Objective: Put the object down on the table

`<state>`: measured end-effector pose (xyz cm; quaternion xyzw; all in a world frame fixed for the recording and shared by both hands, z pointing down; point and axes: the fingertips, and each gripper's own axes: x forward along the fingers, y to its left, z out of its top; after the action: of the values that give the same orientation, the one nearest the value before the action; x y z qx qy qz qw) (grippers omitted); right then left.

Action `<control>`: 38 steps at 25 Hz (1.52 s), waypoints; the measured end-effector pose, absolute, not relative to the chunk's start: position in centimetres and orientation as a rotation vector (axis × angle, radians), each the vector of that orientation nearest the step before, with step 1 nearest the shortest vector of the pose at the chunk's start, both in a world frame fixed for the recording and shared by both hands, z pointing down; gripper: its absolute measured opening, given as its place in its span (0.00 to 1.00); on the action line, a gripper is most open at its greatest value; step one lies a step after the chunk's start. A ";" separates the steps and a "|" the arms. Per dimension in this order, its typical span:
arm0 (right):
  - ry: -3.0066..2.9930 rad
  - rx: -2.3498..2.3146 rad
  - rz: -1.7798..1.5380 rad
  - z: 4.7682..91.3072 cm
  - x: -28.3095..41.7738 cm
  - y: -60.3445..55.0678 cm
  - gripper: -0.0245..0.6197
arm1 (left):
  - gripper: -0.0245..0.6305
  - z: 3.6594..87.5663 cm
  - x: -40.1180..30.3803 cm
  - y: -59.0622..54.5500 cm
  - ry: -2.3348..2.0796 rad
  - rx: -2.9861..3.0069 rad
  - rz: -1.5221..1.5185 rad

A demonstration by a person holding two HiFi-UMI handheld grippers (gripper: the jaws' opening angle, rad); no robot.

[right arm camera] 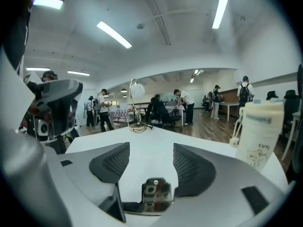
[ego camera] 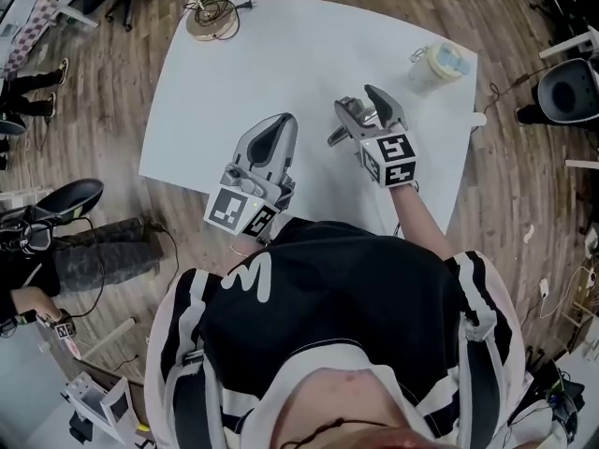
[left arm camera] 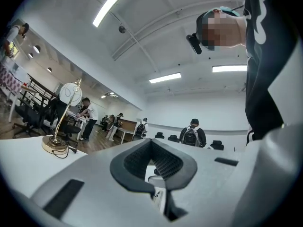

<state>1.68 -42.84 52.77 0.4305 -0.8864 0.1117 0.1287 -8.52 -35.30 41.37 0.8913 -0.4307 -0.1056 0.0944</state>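
Your right tool (ego camera: 357,97) gapes empty above the white worktop (ego camera: 281,54), the pale lidded plastic cup (ego camera: 438,64) standing apart to its right; your left tool (ego camera: 281,123) sits closed

We see a matt white tabletop (ego camera: 281,73), a wood-plank floor (ego camera: 505,213), and the right tool (right arm camera: 151,162) of grey plastic with ribbed black pads (right arm camera: 113,163).
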 end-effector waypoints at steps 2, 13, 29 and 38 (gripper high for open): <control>-2.630 1.287 0.287 50.3 2.0 -42.6 0.50 | 0.04 41.4 -8.0 -35.7 -1.260 2.656 -0.312; -2.807 1.380 0.152 42.2 3.1 -40.7 0.36 | 0.04 40.0 -5.2 -36.5 -1.196 2.718 -0.340; -2.827 1.458 0.053 40.5 6.2 -37.2 0.07 | 0.04 39.7 -0.4 -34.7 -1.142 2.744 -0.339; -2.888 1.355 0.011 40.2 5.6 -35.6 0.06 | 0.04 39.0 -0.4 -33.1 -1.222 2.735 -0.381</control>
<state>5.58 -35.64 40.16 0.4247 -0.9050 0.0035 -0.0241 -0.45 -33.06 39.00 0.9040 -0.4039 -0.1258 0.0611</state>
